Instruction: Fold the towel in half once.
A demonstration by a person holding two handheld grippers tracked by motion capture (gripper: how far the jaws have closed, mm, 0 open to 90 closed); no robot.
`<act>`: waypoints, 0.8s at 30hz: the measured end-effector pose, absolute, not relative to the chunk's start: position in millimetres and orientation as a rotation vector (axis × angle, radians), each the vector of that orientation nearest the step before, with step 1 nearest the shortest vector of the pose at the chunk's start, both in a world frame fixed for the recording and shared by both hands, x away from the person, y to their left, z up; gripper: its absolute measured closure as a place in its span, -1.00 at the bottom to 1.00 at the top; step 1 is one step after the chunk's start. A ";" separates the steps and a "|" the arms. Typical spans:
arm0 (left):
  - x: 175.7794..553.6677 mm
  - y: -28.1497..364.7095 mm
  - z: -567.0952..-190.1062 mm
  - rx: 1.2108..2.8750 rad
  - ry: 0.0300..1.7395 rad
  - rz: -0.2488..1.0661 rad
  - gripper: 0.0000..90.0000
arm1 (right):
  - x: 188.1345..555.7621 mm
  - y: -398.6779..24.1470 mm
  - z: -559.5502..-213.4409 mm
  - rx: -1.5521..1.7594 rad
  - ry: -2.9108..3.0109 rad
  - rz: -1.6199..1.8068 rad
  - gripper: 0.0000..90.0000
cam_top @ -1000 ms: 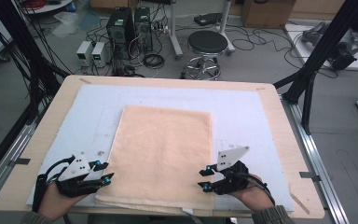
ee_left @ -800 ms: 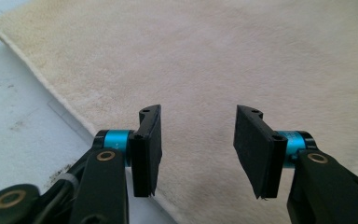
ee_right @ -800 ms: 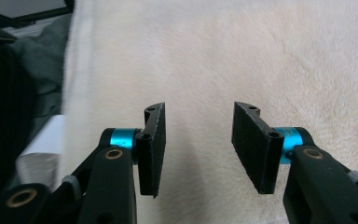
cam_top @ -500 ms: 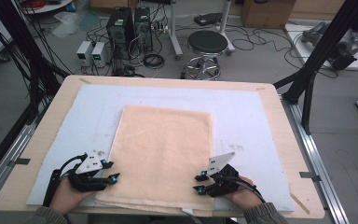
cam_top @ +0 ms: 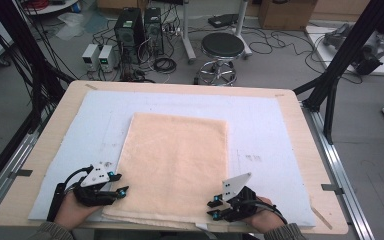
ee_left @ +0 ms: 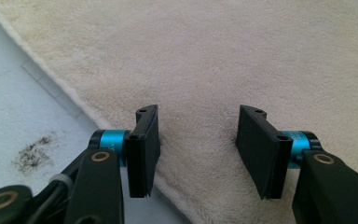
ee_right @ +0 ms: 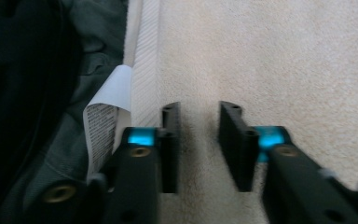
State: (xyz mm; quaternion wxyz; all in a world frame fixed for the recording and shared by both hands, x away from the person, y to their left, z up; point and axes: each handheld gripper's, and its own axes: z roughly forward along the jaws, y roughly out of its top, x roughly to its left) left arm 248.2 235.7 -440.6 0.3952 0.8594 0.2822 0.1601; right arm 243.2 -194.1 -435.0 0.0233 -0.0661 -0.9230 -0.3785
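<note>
Your folded beige towel (cam_top: 175, 165) lies flat on the pale blue mat (cam_top: 260, 125) that covers the wooden table (cam_top: 300, 115), and serves here as the reference for every position.

Your left gripper (cam_top: 117, 184) sits at the towel's near left corner. The left gripper view (ee_left: 198, 149) shows what the high view cannot: the jaws stand about half open, having just been widening, with one pad over the towel's left edge and the other over the pile. Nothing is clamped. That view also shows a dark stain (ee_left: 32, 154) on the mat, just left of the towel.

Your right gripper (cam_top: 212, 209) sits at the towel's near right corner. The right gripper view (ee_right: 198, 144) shows its jaws narrowly apart, having just been closing, with towel pile in the gap; whether the pads pinch it cannot be determined. A white care label (ee_right: 105, 126) hangs beside the towel's ribbed hem.
</note>
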 end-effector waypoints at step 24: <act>243.9 242.5 -437.2 2.177 0.762 0.404 -0.04 | 294.1 -210.9 -429.5 -0.681 -2.942 -1.257 0.07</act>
